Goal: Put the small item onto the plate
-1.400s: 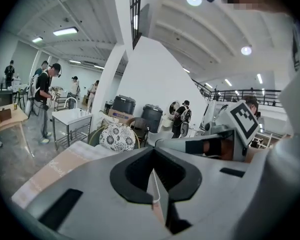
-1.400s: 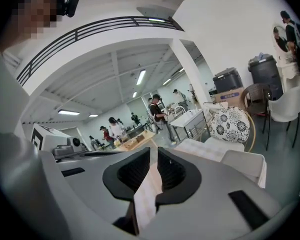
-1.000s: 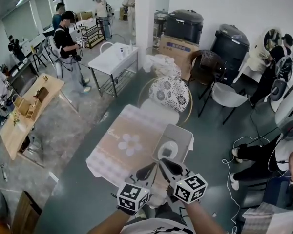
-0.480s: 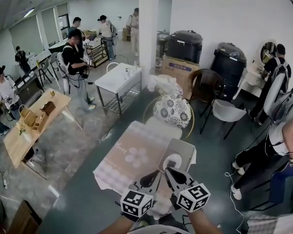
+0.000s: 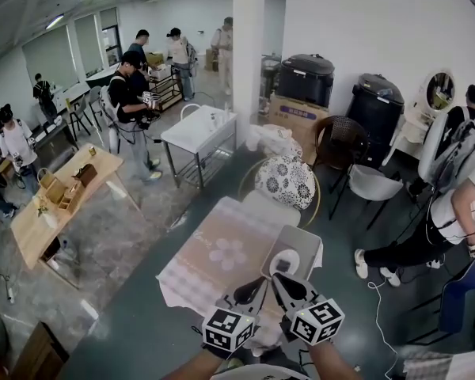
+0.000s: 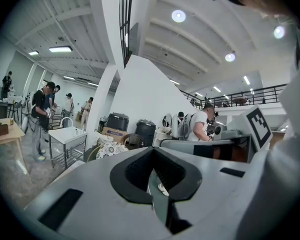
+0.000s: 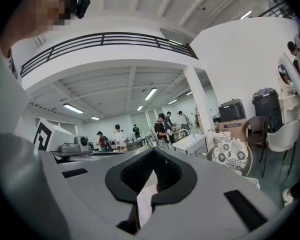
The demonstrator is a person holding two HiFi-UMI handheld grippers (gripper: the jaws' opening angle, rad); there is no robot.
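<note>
There are two tongs, one table, one tray and one plate. The left tongs (image 5: 253,289) and the right tongs (image 5: 283,285) are side by side, with their tips close together. Each has one cube with black and white squares at its back end.

The left tongs are closed, with the tips pressed together and nothing between them. The right tongs are closed too, and they are empty.

The table (image 5: 214,252) is just ahead of both tongs, and it has a cloth with a flower on it. The grey tray (image 5: 303,238) sits on the table, just ahead of the right tongs. The white round plate (image 5: 283,258) lies in the tray, right past the tips of the right tongs. A dark spot (image 5: 283,267) shows on the plate, near those tips. It is too small to say what it is.

The tongs cover the near edge of the table. The arms are cut off at the bottom. Many people stand far ahead and off to both sides.
</note>
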